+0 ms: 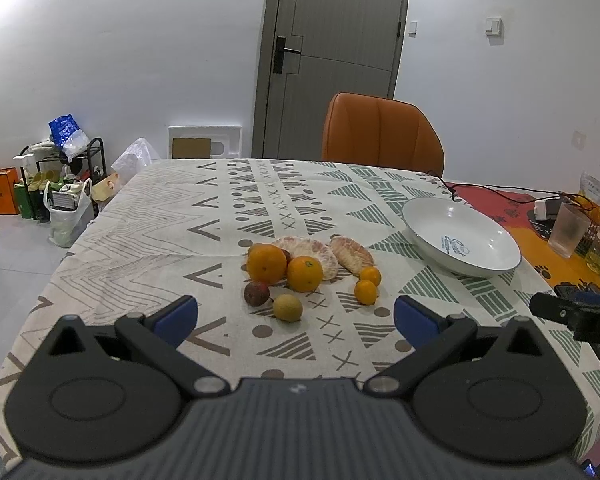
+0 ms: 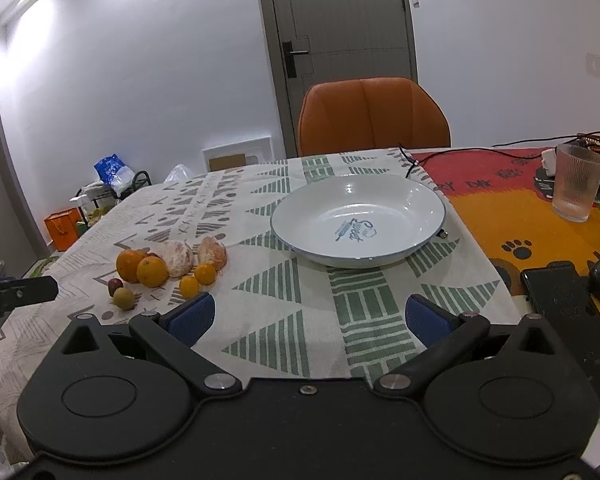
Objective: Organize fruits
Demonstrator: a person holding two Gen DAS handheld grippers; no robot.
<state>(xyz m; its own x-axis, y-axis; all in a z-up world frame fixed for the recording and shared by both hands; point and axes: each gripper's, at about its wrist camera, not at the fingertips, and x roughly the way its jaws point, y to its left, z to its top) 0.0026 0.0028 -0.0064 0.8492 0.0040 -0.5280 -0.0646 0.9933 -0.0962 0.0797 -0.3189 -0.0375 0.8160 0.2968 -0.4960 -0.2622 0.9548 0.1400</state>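
Left gripper (image 1: 296, 314) sits low at 6 o'clock in its own view, blue pads (image 1: 178, 316) spread wide, nothing between them. It hovers over the cloth (image 1: 148, 216), short of the fruit.

Fruit cluster lies just ahead at 12 o'clock of the left gripper, all on the cloth, none in the bowl (image 1: 428, 236):
- big orange (image 1: 266, 263) at the left, second orange (image 1: 305, 274) touching it on the right
- two peeled segments behind: one (image 1: 314, 250) wide, one (image 1: 351, 255) narrower, side by side
- two kumquats (image 1: 366, 292) at 3 o'clock of the oranges, one just behind the other
- dark red fruit (image 1: 255, 293) and green-brown fruit (image 1: 287, 308) nearest the gripper, just beside each other; another small dark one seems wedged behind the oranges, too hidden to be sure

Bowl is white with a blue rim and blue print inside, empty, at 2 o'clock from the fruit, well apart from it.

Right gripper (image 2: 310, 318) also stands wide, pads (image 2: 192, 318) empty, over the cloth with the bowl (image 2: 300, 216) at 12 o'clock. From there the fruit is at 10 o'clock.

Chair (image 1: 382, 132) stands at the table's far side, door (image 1: 336, 56) behind it. Glass (image 2: 577, 182) at 2 o'clock in the right view, on the red and orange mat (image 2: 500, 208). Phone (image 2: 568, 312) lies at 3 o'clock by the right gripper.
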